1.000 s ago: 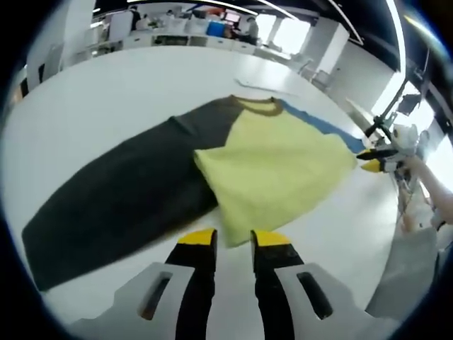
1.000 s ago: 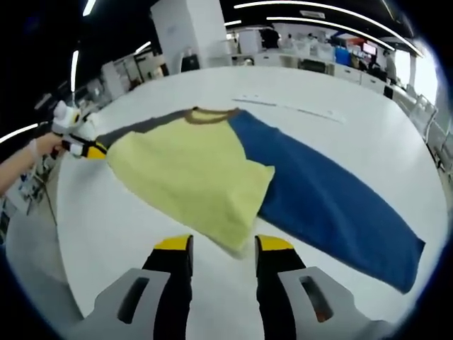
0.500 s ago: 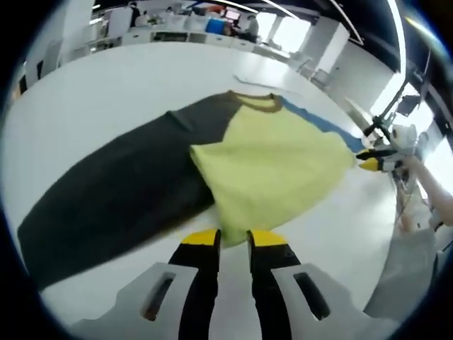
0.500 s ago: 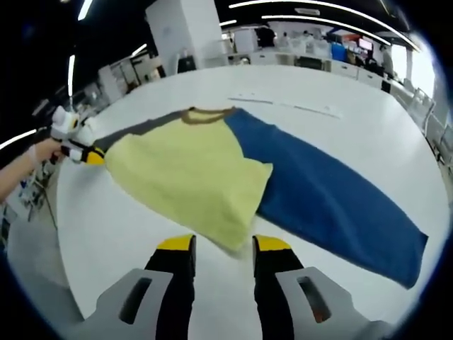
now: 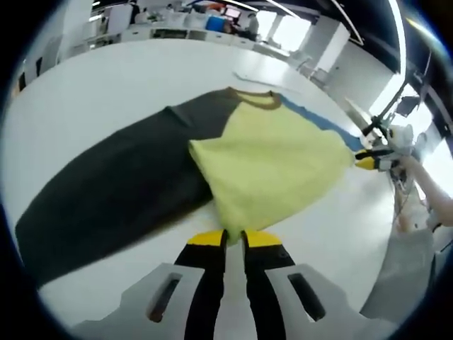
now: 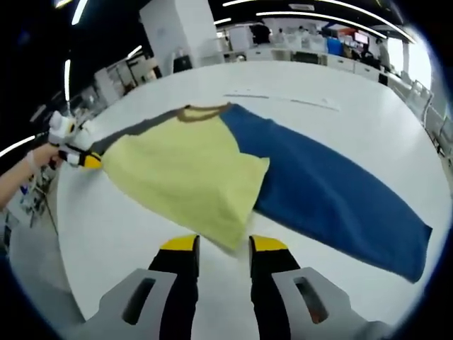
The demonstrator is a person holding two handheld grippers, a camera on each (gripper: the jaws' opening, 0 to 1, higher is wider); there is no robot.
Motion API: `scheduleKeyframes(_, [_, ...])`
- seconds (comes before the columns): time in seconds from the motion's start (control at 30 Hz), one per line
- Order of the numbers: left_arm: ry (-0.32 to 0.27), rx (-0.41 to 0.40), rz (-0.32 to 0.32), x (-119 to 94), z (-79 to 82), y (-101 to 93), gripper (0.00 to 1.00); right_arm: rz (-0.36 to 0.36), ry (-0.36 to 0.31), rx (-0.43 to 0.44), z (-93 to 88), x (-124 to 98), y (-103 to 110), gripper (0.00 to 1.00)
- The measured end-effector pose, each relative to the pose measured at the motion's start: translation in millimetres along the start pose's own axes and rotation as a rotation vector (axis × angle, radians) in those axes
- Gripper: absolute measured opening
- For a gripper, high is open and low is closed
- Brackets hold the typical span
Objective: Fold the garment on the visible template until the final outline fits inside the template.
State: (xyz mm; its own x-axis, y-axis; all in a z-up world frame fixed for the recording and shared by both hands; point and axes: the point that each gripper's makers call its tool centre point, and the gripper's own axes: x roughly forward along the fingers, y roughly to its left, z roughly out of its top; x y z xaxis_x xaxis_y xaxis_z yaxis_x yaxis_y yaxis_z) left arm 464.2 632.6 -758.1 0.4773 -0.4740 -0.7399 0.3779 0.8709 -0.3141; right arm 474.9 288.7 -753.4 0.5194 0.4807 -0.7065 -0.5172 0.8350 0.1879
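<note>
open-plan office or lab hall. large white worktable (image 5: 85, 92) in the foreground; rows of desks with monitors (image 5: 212, 15) along the far side, long ceiling strip lights (image 6: 311, 13), white structural column (image 6: 185, 32), bright windows (image 5: 287, 32) at the end.

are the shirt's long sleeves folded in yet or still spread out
Spread out. The dark grey sleeve and the blue sleeve each lie flat, stretched away from the yellow body on the white table.
</note>
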Motion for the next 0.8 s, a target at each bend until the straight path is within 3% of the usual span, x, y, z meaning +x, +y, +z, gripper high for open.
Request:
scheduleKeyframes(0.17, [0.014,-0.004,-0.024,1.2,-2.8,-4.3,0.01,0.0,0.002,0.017,-0.9,1.8,-2.0,0.24])
scheduleKeyframes(0.8, [0.019,-0.024,-0.023,1.5,-3.2,-2.4,0.0,-0.006,0.004,0.037,-2.8,6.2,-6.2,0.15])
